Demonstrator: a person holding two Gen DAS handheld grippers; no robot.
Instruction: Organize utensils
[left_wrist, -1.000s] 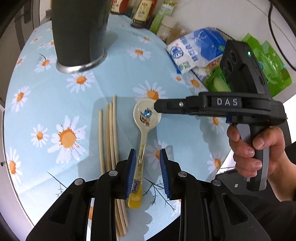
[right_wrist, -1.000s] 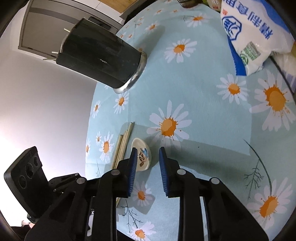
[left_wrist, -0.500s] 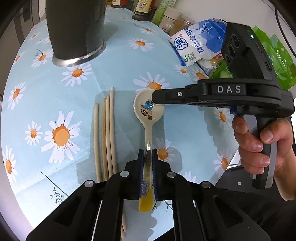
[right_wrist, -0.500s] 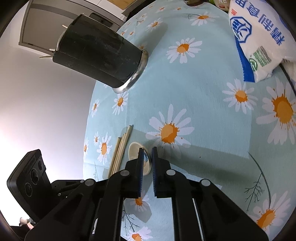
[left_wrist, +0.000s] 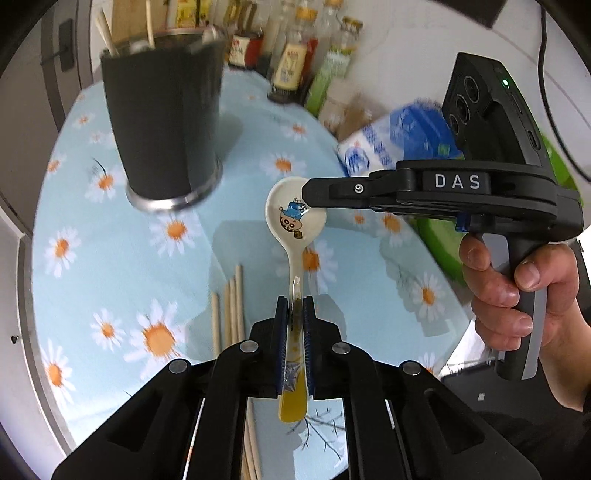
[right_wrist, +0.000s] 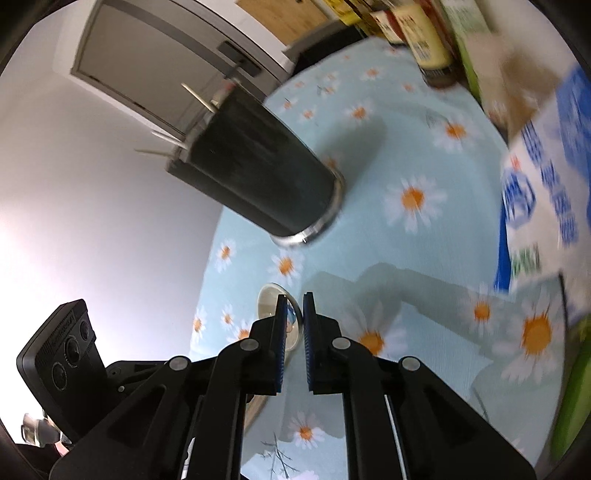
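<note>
A white ceramic spoon (left_wrist: 293, 225) with a cartoon print and a yellow handle end is held above the table. My left gripper (left_wrist: 294, 306) is shut on its handle. My right gripper (left_wrist: 308, 192) is shut on the rim of its bowl, whose edge shows between the pads in the right wrist view (right_wrist: 271, 299). The dark utensil holder (left_wrist: 166, 110) stands at the far left with sticks in it; it also shows in the right wrist view (right_wrist: 266, 177). Several wooden chopsticks (left_wrist: 231, 314) lie on the table below the spoon.
The table has a light blue daisy cloth (left_wrist: 110, 240). Sauce bottles (left_wrist: 291, 62) stand at the back. A blue and white bag (left_wrist: 399, 144) and a green packet (left_wrist: 439, 240) lie at the right, near my right gripper.
Both grippers closed on the spoon, left on the handle and right on the bowl rim. Together they lifted it off the table, away from the chopsticks and toward the holder.
</note>
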